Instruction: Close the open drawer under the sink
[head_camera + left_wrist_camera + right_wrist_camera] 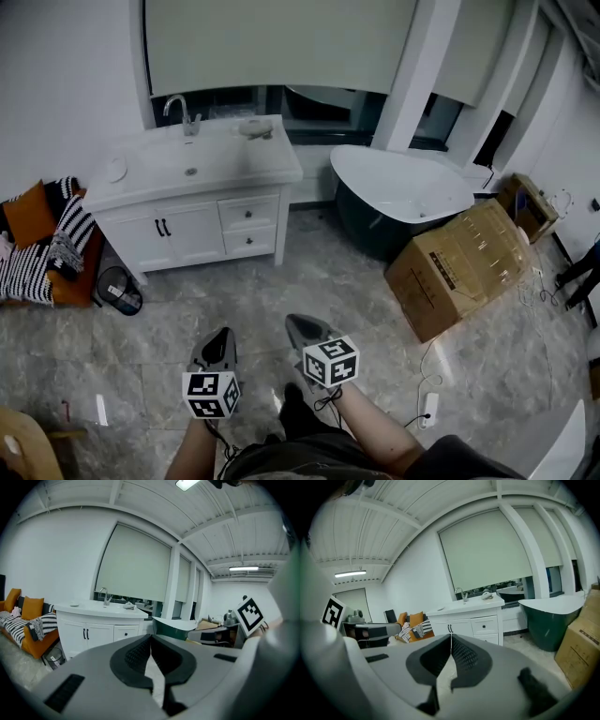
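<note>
Marble floor (309, 272); left gripper (221, 336), right gripper (296, 323) pressed together, empty; drawer (249, 241) well ahead

Even, cool, slightly dim indoor light from ceiling lamp (187, 483) and tube light (350, 573). Faint glare on floor (356, 281). Fisheye bending, black corners. Close-up left gripper (151, 639) soft.

Floor (309, 281): grey, shiny stone tiles.
On the floor, back left: white sink cabinet (187, 230), orange sofa (37, 253) with striped pillows beside it, small dark bin (117, 289) near both.
On the floor, right: dark bathtub (403, 192), big brown cardboard box (459, 267) just beside it, white power strip (430, 409) with a cord.
Cabinet top (225, 159): white, with a tap (180, 112) at the back and a small round dish (115, 170) at the left.
</note>
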A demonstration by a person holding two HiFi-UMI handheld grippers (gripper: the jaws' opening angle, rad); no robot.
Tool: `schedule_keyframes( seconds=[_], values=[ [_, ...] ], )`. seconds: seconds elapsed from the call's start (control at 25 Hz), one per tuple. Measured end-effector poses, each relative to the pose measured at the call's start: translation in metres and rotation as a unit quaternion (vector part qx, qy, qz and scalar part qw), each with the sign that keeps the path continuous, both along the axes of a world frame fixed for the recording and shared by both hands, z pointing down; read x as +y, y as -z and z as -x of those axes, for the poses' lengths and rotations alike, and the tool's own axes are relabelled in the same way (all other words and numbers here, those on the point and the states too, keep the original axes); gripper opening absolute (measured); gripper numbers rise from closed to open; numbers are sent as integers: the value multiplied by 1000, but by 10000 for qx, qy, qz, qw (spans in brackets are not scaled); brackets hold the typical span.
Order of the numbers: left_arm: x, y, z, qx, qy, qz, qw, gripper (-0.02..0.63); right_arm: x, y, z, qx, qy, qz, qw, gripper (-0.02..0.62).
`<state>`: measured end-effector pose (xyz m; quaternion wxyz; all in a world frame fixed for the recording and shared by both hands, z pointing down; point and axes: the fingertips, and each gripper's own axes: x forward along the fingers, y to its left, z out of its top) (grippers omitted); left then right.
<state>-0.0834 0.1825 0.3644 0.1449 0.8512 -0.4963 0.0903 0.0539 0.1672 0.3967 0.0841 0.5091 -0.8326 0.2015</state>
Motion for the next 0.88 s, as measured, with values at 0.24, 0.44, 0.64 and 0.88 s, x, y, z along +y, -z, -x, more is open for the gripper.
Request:
schedule_keyframes(
  seconds=[0.24,0.44,0.64,0.88],
  values=[
    [35,9,-1,1,-147,-125,9998,15,39,5,4,56,-17,-100,9999,26],
    [57,9,-2,28,-194,-170,9997,15,63,1,8,49,-23,-79,10000,26],
    [68,5,2,-26,-284,-163,9995,15,75,-1,10,76,-72,-123,9999,26],
    [68,7,6,-25,-253,-216,9994,15,76,0,6,117,-156,-189,9996,26]
  ],
)
